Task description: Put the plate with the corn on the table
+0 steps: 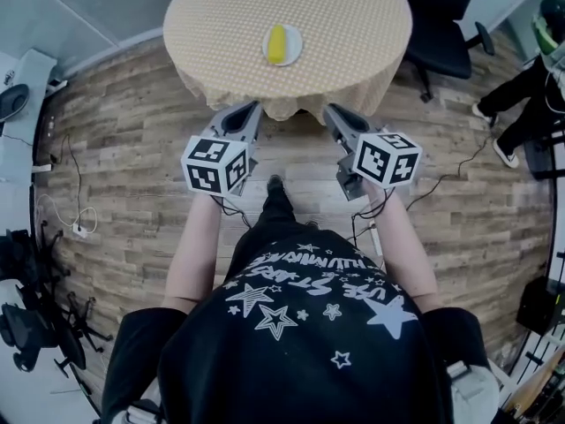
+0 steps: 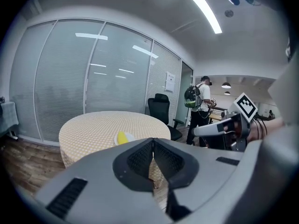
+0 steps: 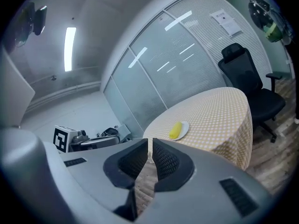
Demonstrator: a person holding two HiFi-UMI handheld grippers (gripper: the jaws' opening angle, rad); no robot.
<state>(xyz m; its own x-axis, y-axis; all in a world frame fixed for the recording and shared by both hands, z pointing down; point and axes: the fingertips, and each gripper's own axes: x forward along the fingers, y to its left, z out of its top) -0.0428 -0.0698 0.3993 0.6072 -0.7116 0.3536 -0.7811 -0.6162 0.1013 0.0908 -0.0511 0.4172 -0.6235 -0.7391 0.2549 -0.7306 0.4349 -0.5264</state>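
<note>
I count one table (image 1: 353, 25), one plate (image 1: 295, 51) on it and one corn cob (image 1: 276, 44) on that plate, a little toward my side of the table's centre. The cob's long axis points straight away from me. My two grippers, left (image 1: 250, 109) and right (image 1: 332, 110), hang at the table's near edge, both clenched on nothing.

I'm looking into what seems to be an office: glazed partition walls (image 2: 107, 78) with blinds are standing behind a black swivel chair (image 2: 162, 110) near the round table (image 1: 353, 25), strip lights (image 2: 205, 11) are glowing overhead, and cables (image 1: 71, 203) are lying across the wood-plank floor (image 1: 132, 148).
</note>
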